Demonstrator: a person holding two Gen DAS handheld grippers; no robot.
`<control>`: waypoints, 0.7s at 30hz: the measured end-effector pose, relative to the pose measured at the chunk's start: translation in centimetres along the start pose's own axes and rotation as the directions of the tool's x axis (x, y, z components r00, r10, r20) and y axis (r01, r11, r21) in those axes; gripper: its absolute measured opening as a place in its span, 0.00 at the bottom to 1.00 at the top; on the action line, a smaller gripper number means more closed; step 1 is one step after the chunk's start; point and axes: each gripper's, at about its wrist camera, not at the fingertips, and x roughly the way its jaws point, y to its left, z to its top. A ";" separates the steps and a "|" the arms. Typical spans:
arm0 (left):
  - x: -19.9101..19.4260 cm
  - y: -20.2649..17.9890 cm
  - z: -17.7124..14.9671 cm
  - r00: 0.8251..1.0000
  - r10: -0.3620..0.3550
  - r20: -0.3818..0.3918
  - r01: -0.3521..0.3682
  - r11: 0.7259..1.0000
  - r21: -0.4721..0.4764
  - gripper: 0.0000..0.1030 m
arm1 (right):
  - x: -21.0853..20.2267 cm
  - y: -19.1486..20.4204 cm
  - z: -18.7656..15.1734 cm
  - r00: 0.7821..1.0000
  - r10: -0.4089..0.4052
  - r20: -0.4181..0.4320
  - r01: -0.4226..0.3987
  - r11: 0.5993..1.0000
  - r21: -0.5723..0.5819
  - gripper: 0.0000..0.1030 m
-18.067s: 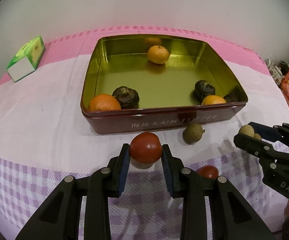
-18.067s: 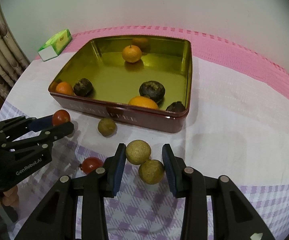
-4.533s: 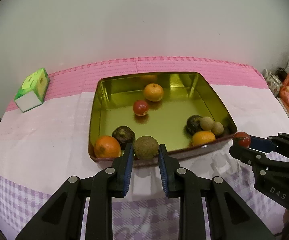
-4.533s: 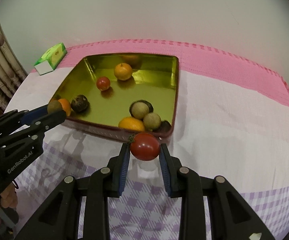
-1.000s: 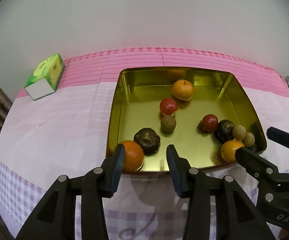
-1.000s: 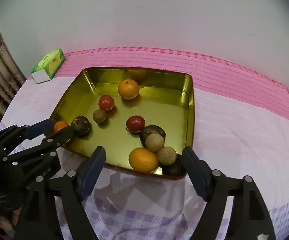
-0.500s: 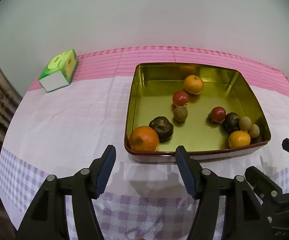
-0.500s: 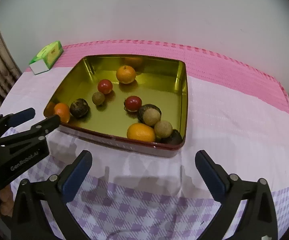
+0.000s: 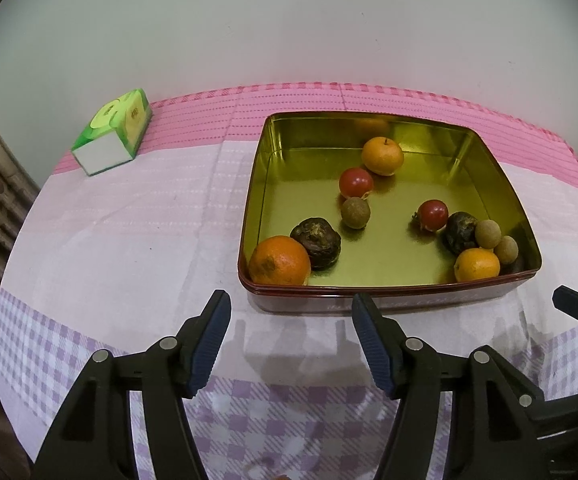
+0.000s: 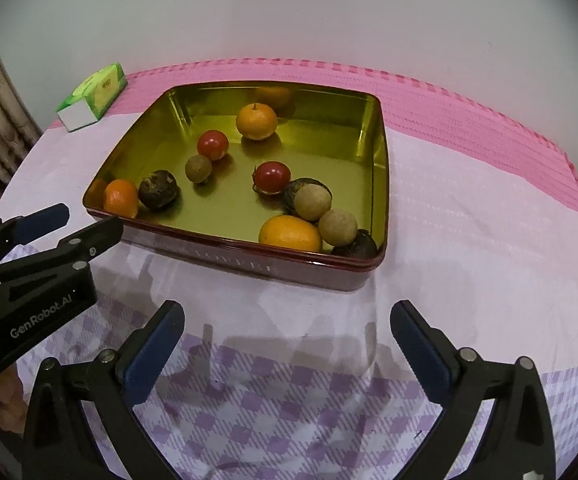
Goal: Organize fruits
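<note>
Both grippers are spread wide with nothing between their fingers. The left gripper [image 9: 291, 338] hovers over the tablecloth [image 9: 129, 232] just in front of the tin [image 9: 389, 300], touching nothing, and the right gripper [image 10: 287, 344] does the same, opened wider still.

All the fruit lies inside the tin, ten pieces in view: three oranges, one at the near left corner [image 9: 279, 261], one toward the back [image 9: 382, 156] and one near the right wall [image 9: 476, 265]; two red tomatoes, one in the middle [image 9: 355, 182] and one further right [image 9: 432, 215]; three small brown round fruits, one alone [image 9: 355, 212] and two together [image 9: 488, 233] [image 9: 506, 249]; and two dark wrinkled fruits [image 9: 316, 242] [image 9: 460, 227]. The right view shows what may be a third dark one [image 10: 359, 245] in the near corner. One green box [image 9: 113, 130] sits on the cloth, well apart.

Half a second earlier both grippers were slightly closer to the tin; the fruit has not shifted.
</note>
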 end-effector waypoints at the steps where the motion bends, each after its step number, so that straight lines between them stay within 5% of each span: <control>1: 0.0 0.0 0.0 1.000 0.001 -0.001 -0.001 1.000 -0.001 0.62 | 0.1 0.0 0.0 1.000 0.001 -0.002 -0.001 1.000 0.000 0.99; 21: 1.0 -0.5 -0.6 0.999 -0.010 -0.034 0.010 1.000 0.016 0.62 | 1.3 -0.1 0.0 0.999 0.002 -0.034 -0.002 1.000 0.002 0.99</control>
